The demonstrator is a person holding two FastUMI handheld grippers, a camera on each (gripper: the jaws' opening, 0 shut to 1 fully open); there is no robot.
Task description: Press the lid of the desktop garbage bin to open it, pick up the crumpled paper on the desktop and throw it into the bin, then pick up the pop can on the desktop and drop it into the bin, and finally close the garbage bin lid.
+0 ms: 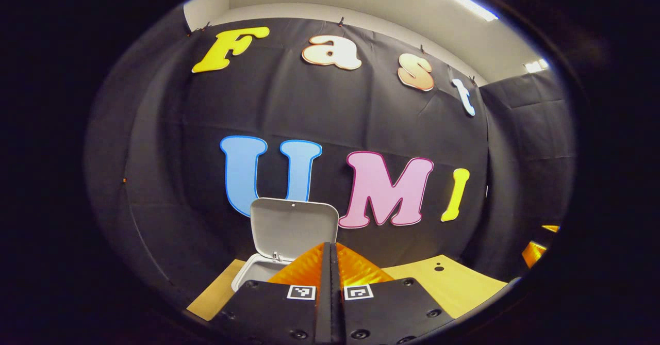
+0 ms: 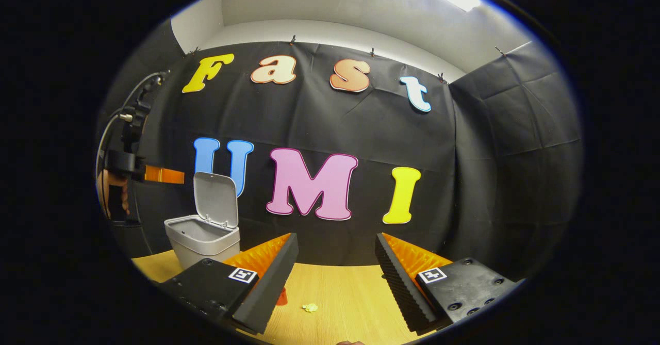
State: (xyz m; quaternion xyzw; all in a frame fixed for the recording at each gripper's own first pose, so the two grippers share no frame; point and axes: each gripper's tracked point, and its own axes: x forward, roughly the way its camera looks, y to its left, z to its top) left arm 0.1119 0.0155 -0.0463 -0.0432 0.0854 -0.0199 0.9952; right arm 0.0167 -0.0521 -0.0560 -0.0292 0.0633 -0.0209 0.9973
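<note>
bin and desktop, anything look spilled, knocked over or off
Nothing stands out. The bin stands upright at the back of the wooden desktop with its lid flipped up, as the task needs. The small crumpled paper lies loose on the desktop between the right claw's open fingers.

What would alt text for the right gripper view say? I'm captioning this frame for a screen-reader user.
The right gripper hangs open over a wooden desktop, above a small piece of crumpled paper. At left stands a grey garbage bin with its lid raised. The left gripper, held in a hand, hovers beyond it.
</note>
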